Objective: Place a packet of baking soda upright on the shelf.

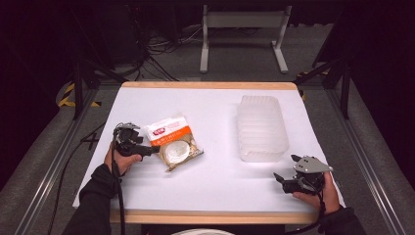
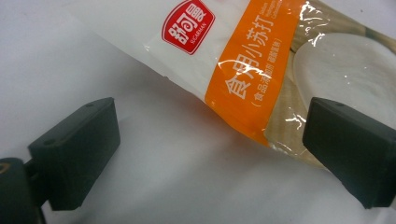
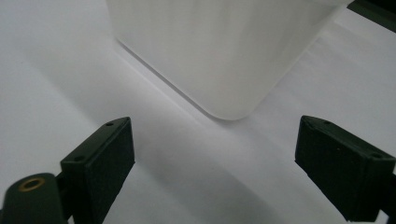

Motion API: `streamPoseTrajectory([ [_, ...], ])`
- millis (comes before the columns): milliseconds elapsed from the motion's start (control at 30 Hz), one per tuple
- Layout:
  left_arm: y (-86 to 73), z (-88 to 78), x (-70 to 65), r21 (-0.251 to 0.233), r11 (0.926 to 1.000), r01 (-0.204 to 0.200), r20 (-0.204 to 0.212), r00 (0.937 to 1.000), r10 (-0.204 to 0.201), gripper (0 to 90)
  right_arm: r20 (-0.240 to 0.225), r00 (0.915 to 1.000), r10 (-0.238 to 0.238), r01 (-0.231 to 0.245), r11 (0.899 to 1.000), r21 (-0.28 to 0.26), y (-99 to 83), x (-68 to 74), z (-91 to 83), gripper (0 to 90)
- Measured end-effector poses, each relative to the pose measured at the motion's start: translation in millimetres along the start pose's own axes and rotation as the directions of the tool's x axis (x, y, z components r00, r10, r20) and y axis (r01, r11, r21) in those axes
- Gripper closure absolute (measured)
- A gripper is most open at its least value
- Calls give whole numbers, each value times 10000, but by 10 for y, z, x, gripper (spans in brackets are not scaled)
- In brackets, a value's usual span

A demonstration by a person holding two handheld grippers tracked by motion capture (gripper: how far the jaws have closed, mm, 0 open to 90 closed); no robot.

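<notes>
While lying flat: packet (image 2: 243, 70), white and orange, clear window
Logo: red, "SUGARMAN"
Left hand-held gripper (image 2: 210, 149): spread beside packet
Right hand-held gripper (image 3: 215, 163): spread

Packet (image 2: 261, 60) corner behind one jaw (small print illegible), container (image 3: 224, 51) top cropped

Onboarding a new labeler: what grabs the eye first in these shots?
The orange-and-white packet on the white table, left of centre, stands out most. The left claw is open right at its edge, one jaw over the clear end, nothing gripped. On the right lies a ribbed translucent tub, with the right claw open just short of its near corner.
</notes>
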State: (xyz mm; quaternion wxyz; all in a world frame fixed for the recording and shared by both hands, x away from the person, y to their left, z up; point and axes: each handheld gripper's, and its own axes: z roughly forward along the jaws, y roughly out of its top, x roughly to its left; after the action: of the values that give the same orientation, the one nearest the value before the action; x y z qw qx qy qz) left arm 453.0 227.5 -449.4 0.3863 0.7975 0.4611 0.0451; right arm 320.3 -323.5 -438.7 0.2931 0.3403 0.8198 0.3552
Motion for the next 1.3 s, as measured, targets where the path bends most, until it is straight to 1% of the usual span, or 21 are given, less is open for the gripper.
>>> streamPoseTrajectory([
  [67, 8, 20, -10, -53, 10000, -26, 164, 9999, 27, 48, -26, 10000, -17, 17, 10000, 8, 5, 9, -1, 125],
  [133, 20, 43, -27, -49, 9998, -193, 193, 9996, 194, 40, -12, 10000, -39, 39, 10000, -2, 8, 11, 4, 125],
  [200, 28, 61, -30, -171, 9998, -96, 376, 9992, 102, 56, -24, 10000, -29, 29, 10000, 13, 6, 12, 10, 125],
  [233, 38, 70, -43, -138, 9997, -176, 394, 9991, 182, 60, -31, 10000, -44, 44, 10000, 35, 5, 12, 12, 126],
  [300, 57, 74, -49, -212, 9996, -189, 892, 9958, 207, 141, 19, 10000, -43, 43, 10000, 36, 5, 12, 13, 126],
  [333, 67, 85, -61, -224, 9995, -231, 1020, 9945, 253, 190, 23, 10000, -21, 21, 10000, 9, 5, 11, 13, 127],
  [367, 74, 93, -73, -174, 9990, -401, 947, 9946, 416, 191, 18, 10000, -11, 11, 10000, 11, 4, 10, 12, 127],
  [433, 90, 102, -100, -145, 9974, -707, 1015, 9922, 718, 235, 13, 10000, 2, -2, 10000, 36, 2, 9, 14, 127],
  [567, 150, 123, -102, -364, 9977, -573, 1186, 9911, 613, 304, -32, 10000, -21, 22, 9999, 105, 0, 16, 26, 126],
  [667, 196, 167, -110, -509, 9969, -602, 1224, 9903, 660, 362, -29, 10000, -65, 65, 9999, 122, 2, 24, 31, 126],
  [733, 214, 208, -128, -577, 9957, -730, 1099, 9908, 790, 429, 13, 10000, -72, 72, 10000, 61, 4, 25, 22, 129],
  [800, 229, 236, -141, -512, 9954, -810, 1047, 9908, 860, 491, 33, 10000, -25, 25, 10000, -4, 6, 21, 14, 130],
  [900, 248, 238, -149, -697, 9942, -816, 1036, 9907, 886, 649, 8, 10000, -44, 44, 10000, 33, -1, 22, 20, 130],
  [933, 248, 235, -155, -856, 9926, -862, 1031, 9901, 948, 698, 9, 10000, -52, 52, 10000, 37, -1, 22, 20, 130],
  [967, 243, 231, -165, -921, 9916, -904, 1132, 9885, 1006, 762, 7, 10000, -48, 48, 10000, 22, 0, 22, 19, 130],
  [1067, 239, 192, -197, -1147, 9872, -1106, 1189, 9851, 1242, 853, 9, 10000, -38, 38, 10000, 21, 0, 20, 17, 130],
  [1100, 239, 171, -210, -1266, 9856, -1121, 1211, 9844, 1276, 872, 14, 10000, -36, 36, 10000, 25, 0, 20, 17, 130],
  [1200, 248, 74, -260, -1689, 9759, -1382, 1183, 9801, 1592, 895, 3, 10000, -33, 33, 10000, 33, 0, 17, 15, 130],
  [1233, 246, 33, -284, -1876, 9721, -1409, 1324, 9770, 1672, 896, 17, 10000, -37, 37, 10000, 30, -1, 19, 16, 130],
  [1267, 240, -8, -307, -2115, 9658, -1499, 1399, 9734, 1817, 897, 17, 10000, -63, 63, 10000, 29, -1, 20, 15, 130],
  [1300, 232, -32, -321, -2264, 9623, -1510, 1454, 9716, 1867, 897, 22, 10000, -70, 70, 10000, 28, -1, 20, 13, 129],
])
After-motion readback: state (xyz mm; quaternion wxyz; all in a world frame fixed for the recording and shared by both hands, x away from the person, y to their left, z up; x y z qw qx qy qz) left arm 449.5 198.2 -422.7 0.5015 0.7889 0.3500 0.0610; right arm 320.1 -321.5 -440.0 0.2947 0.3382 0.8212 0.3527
